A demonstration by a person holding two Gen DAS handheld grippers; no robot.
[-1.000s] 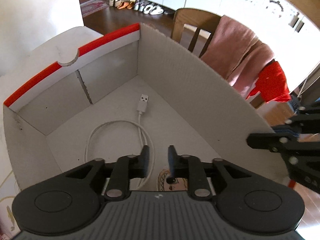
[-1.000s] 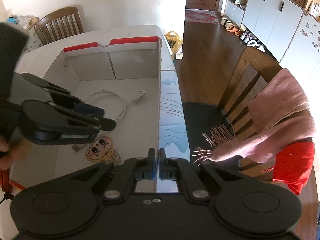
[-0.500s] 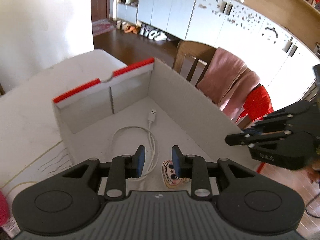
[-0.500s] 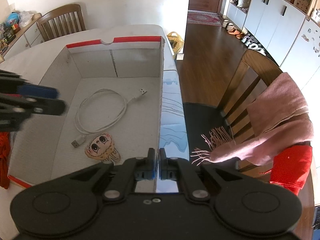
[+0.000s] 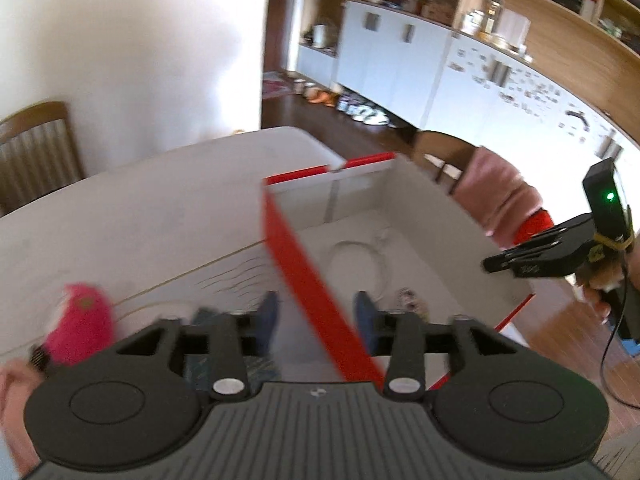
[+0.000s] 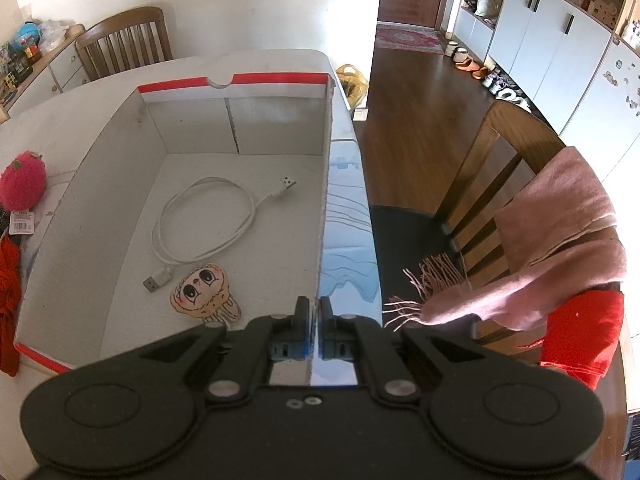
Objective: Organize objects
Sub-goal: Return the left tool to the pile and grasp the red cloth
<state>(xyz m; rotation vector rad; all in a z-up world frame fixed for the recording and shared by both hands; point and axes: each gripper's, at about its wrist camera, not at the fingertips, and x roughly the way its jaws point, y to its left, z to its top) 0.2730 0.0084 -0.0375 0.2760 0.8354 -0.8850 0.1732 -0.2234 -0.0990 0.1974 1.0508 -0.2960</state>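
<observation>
A white cardboard box with red rims (image 6: 240,128) stands on the white table. Inside lie a coiled white USB cable (image 6: 208,224) and a flat cartoon-face toy (image 6: 204,292). My right gripper (image 6: 314,312) is shut on the box's right wall near its front corner. My left gripper (image 5: 316,316) is open and empty, above the box's left red rim (image 5: 304,276). A pink strawberry plush lies on the table left of the box (image 6: 22,186), and also shows low left in the left wrist view (image 5: 80,328). The right gripper shows in the left wrist view (image 5: 560,248).
A red cloth (image 6: 8,280) and a tagged dark item (image 6: 20,222) lie left of the box. A wooden chair with a pink scarf (image 6: 560,232) and red garment (image 6: 580,336) stands right of the table. Another chair (image 6: 124,40) stands behind.
My left gripper has pulled back out of the box, risen and swung left over the left rim, opening wider. The pink plush has come into its view. The right gripper has stayed clamped.
</observation>
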